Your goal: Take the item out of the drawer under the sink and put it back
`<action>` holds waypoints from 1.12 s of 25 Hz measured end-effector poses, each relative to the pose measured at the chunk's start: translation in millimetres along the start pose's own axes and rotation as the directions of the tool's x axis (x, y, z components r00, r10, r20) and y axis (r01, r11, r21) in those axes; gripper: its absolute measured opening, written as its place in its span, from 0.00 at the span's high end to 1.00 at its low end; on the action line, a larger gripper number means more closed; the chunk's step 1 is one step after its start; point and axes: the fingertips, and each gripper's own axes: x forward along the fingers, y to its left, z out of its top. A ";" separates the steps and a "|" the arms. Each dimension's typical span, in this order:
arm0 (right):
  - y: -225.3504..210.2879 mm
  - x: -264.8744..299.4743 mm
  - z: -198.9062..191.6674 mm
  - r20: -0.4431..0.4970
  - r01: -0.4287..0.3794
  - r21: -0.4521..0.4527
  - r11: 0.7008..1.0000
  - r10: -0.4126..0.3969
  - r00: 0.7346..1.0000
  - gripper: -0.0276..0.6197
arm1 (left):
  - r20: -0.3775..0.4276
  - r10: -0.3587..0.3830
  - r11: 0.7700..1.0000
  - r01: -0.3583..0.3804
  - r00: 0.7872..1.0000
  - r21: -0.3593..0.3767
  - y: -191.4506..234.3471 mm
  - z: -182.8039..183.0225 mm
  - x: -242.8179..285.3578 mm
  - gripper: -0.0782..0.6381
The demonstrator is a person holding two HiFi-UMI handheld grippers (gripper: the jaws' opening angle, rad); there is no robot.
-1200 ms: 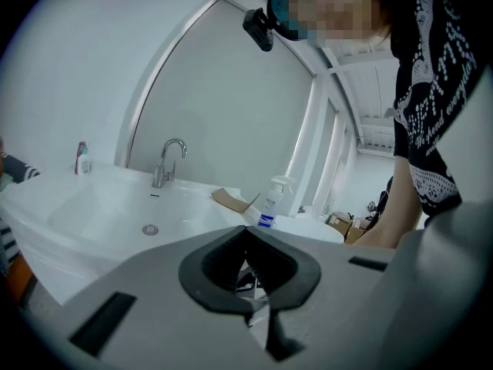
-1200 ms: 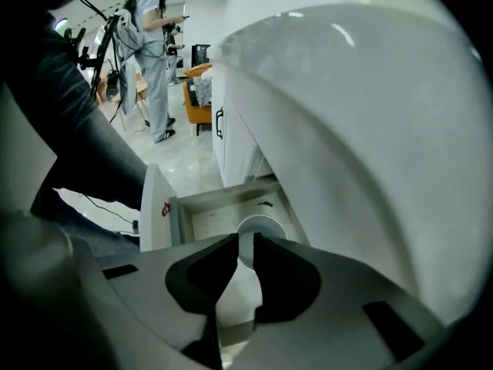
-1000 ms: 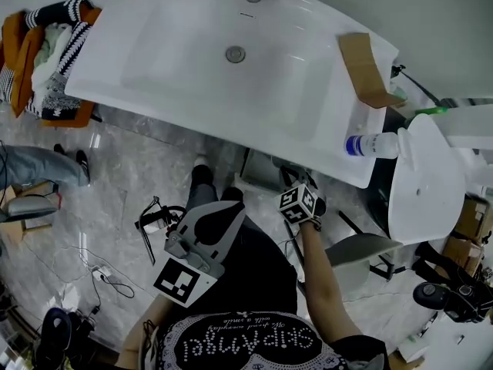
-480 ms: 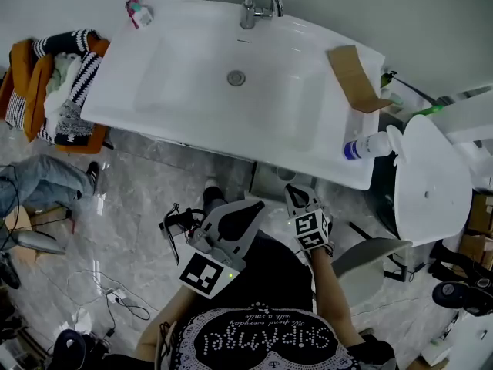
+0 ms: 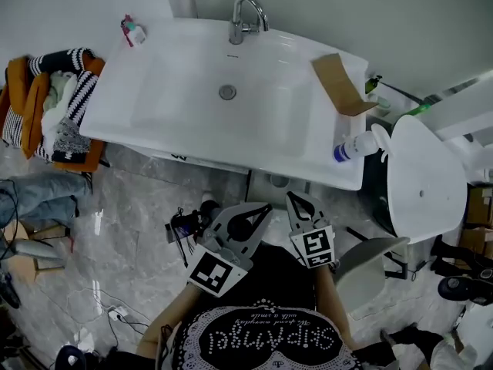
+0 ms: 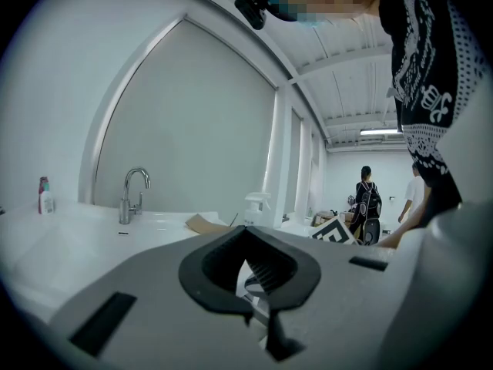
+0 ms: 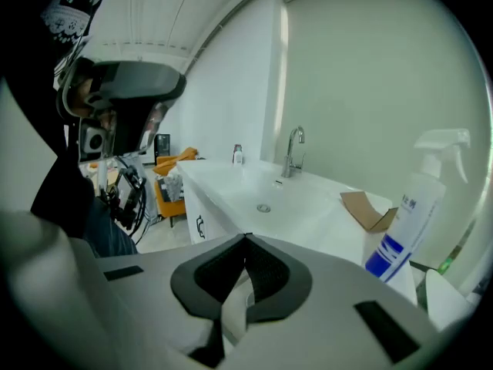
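My left gripper and right gripper are side by side in front of me, just short of the white sink. Both point toward it. Each is shut tip to tip with nothing between the jaws, as the left gripper view and the right gripper view both show. The white cabinet front under the sink appears in the right gripper view, and no open drawer is visible. No item from the drawer is in sight.
On the sink are a faucet, a folded cardboard piece, a spray bottle at its right edge and a small bottle. A white round stool is on the right, an orange chair with clothes on the left, cables on the floor.
Both grippers have come up from below the sink's front edge, the right one much more. It has also rolled, so its marker now faces the camera. The view has pulled back from the sink.
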 end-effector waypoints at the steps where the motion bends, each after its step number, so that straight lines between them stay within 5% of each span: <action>1: 0.7 -4.0 6.3 0.018 0.006 0.005 1.000 -0.006 1.000 0.93 | 0.003 -0.006 1.000 0.006 1.000 0.004 -1.4 0.2 -0.1 0.89; 13: 16.3 -44.6 60.4 0.167 0.061 0.025 0.998 -0.064 0.984 0.93 | 0.034 -0.041 0.999 0.040 0.999 0.032 -10.3 0.5 -7.1 0.89; 21: 13.2 -66.3 92.5 0.264 0.136 0.112 0.984 -0.162 0.951 0.93 | 0.020 -0.092 0.993 0.090 0.996 0.071 -5.4 -2.9 -15.0 0.89; 28: 21.6 -74.2 107.9 0.259 0.198 0.207 0.958 -0.249 0.933 0.93 | 0.008 -0.107 0.991 0.106 0.994 0.086 14.7 9.0 -22.7 0.89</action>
